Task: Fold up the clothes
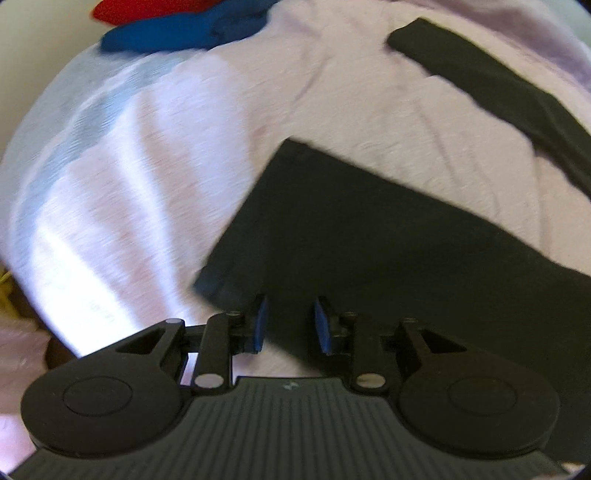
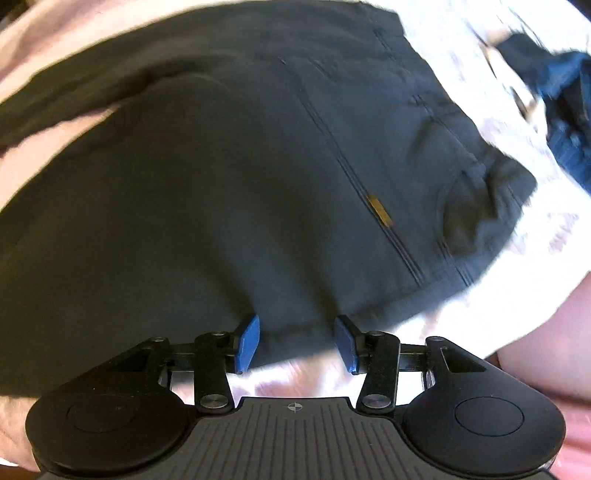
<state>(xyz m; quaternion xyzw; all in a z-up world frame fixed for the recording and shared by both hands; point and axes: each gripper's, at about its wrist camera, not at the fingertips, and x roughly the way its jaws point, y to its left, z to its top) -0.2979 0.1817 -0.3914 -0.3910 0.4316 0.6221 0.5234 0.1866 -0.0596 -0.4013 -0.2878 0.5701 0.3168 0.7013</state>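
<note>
Dark grey trousers [image 2: 229, 177] lie spread on a pale bedsheet [image 1: 122, 192]. In the right wrist view their seat shows seams, a pocket and a small yellow tag [image 2: 379, 209]. The left wrist view takes in one leg end [image 1: 332, 236] and, further back, the other leg [image 1: 498, 99]. My left gripper [image 1: 290, 323] hangs over the hem corner of the near leg, its blue pads apart with dark cloth showing flat beneath them. My right gripper [image 2: 297, 343] stands open over the near edge of the trousers, nothing pinched between its pads.
A blue garment [image 1: 177, 33] and a red one [image 1: 122, 9] lie at the far edge of the sheet. A dark navy garment [image 2: 565, 110] is bunched at the upper right. Pink bedding [image 2: 546, 332] lies at the lower right.
</note>
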